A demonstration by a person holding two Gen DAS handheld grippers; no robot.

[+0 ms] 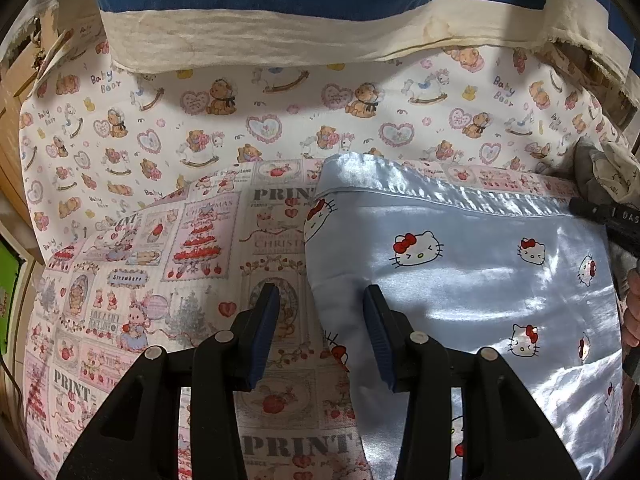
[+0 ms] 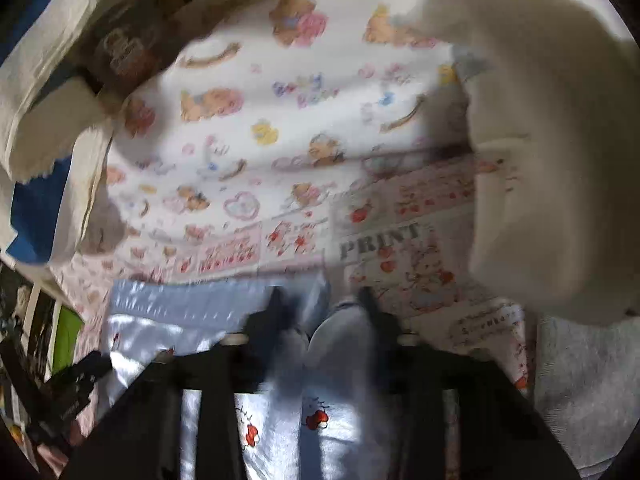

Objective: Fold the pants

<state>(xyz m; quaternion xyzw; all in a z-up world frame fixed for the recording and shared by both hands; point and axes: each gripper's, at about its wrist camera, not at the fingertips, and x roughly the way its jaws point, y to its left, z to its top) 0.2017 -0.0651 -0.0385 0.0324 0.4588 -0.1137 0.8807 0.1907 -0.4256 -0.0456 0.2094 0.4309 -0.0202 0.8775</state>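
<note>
Pale blue satin pants with a cat-face print lie flat on the printed blanket, waistband hem toward the far side. My left gripper hovers open over their left edge; the edge runs between its blue-padded fingers, and nothing is pinched. The right gripper's black body and a hand show at the pants' right side. The right wrist view is blurred: my right gripper sits at the far right corner of the pants, with a raised bunch of blue fabric filling the gap between its fingers.
The pants rest on a strawberry "PRINT" blanket over a bear-print sheet. A blue and cream pillow lies at the far side. A white plush mass and grey cloth crowd the right. Wooden furniture stands at the left.
</note>
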